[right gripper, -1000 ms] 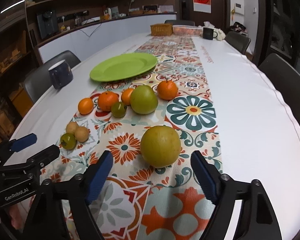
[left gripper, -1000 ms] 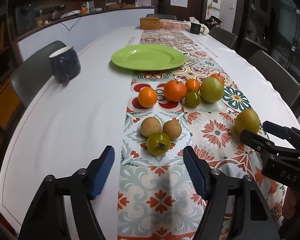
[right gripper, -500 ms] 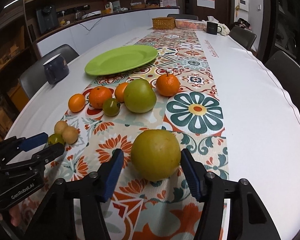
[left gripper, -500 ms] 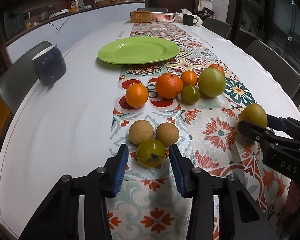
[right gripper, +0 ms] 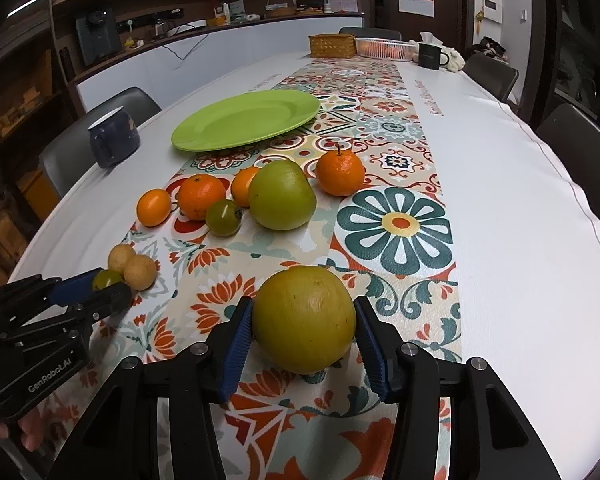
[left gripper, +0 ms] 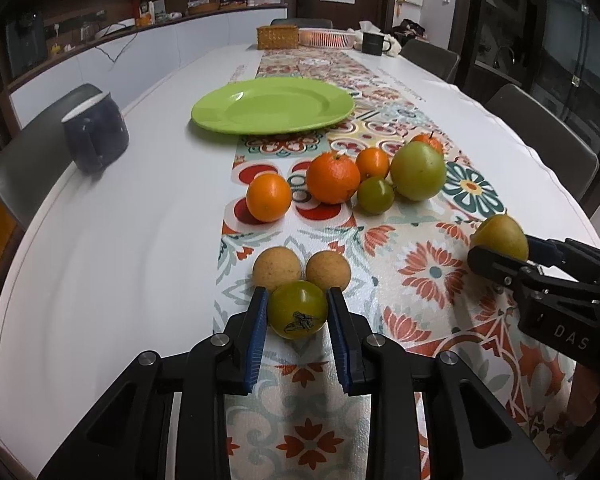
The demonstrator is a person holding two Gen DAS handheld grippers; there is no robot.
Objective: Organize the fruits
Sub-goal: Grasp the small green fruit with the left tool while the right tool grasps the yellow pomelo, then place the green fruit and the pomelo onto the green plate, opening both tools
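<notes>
Both wrist views look low and close along the tabletop (left gripper: 100, 280) toward the shared green plate (left gripper: 272, 106) (right gripper: 246, 120).

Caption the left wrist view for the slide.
Left claw closed on a small green tomato beside two tan fruits; green plate beyond.

Brightness: the desk (left gripper: 112, 264) is evenly lit; the shelves and room behind are dim.
Light source: overhead, judged by soft sheen on the white desk top and the green plate (left gripper: 274, 106).
Shadows: short and soft under the fruit.
Glare: a mild highlight on the yellow-green fruit (right gripper: 305, 319).
Distortion: strong fisheye bending, black vignette at the corners.
Focus: both views sharp up close, slightly soft far away.
</notes>
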